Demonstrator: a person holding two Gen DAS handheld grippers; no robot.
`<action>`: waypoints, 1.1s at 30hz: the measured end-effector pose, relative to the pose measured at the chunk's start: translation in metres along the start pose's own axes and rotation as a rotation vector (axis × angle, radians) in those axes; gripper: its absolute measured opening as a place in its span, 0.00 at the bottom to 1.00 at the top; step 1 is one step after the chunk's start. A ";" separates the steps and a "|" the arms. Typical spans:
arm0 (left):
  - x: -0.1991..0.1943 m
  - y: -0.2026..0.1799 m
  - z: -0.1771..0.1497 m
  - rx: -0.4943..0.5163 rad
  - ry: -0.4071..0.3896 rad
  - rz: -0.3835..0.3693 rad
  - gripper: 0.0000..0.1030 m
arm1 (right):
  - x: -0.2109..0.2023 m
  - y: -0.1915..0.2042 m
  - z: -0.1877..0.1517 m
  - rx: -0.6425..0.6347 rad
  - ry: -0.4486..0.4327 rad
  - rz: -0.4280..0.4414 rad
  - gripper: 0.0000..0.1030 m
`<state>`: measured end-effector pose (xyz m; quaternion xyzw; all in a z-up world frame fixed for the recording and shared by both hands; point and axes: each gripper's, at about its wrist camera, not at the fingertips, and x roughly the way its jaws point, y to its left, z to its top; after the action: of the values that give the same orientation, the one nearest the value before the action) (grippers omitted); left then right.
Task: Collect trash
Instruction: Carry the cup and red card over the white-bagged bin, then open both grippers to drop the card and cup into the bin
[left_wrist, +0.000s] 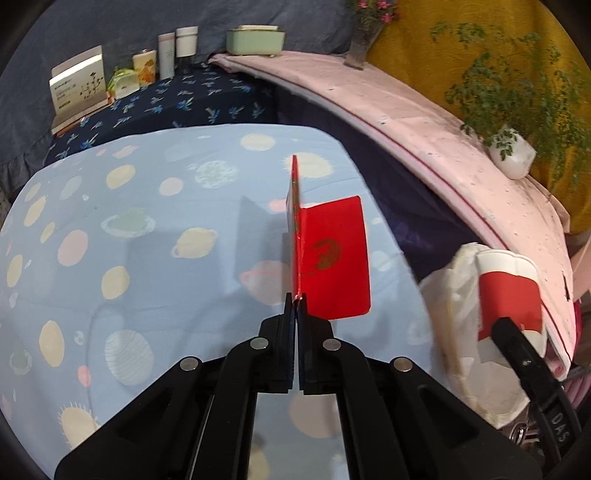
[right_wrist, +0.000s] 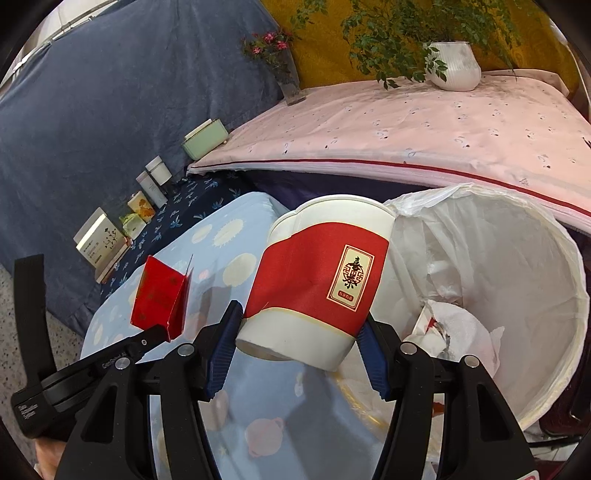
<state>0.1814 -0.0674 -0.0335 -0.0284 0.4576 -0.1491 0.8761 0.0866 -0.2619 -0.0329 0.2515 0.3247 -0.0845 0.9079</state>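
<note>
Light-blue planet-print cloth (left_wrist: 147, 240) covers the bench. Beyond it: boxes (left_wrist: 77, 86), jars (left_wrist: 186, 41), a green container (left_wrist: 255, 40). A potted plant (right_wrist: 456, 64) stands on pink bedding (right_wrist: 406, 125).

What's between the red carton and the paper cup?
Only bare planet-print cloth between red carton and paper cup, seen in the right wrist view.

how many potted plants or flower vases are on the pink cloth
2: a white pot with leafy green plant at the far right, and a glass vase of pink flowers at the cloth's left end.

Right gripper (right_wrist: 299, 343) clamps a red-sleeved paper cup (right_wrist: 317, 280) beside the lined bin (right_wrist: 517, 295).
</note>
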 end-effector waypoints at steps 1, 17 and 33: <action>-0.004 -0.008 -0.001 0.013 -0.006 -0.010 0.00 | -0.003 -0.003 0.000 0.003 -0.005 -0.001 0.56; -0.018 -0.119 -0.025 0.196 0.007 -0.143 0.01 | -0.051 -0.075 0.008 0.100 -0.086 -0.067 0.56; -0.011 -0.144 -0.040 0.230 0.031 -0.118 0.29 | -0.063 -0.111 0.005 0.143 -0.095 -0.096 0.56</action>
<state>0.1095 -0.1985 -0.0210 0.0476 0.4483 -0.2522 0.8563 0.0054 -0.3605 -0.0350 0.2958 0.2859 -0.1626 0.8968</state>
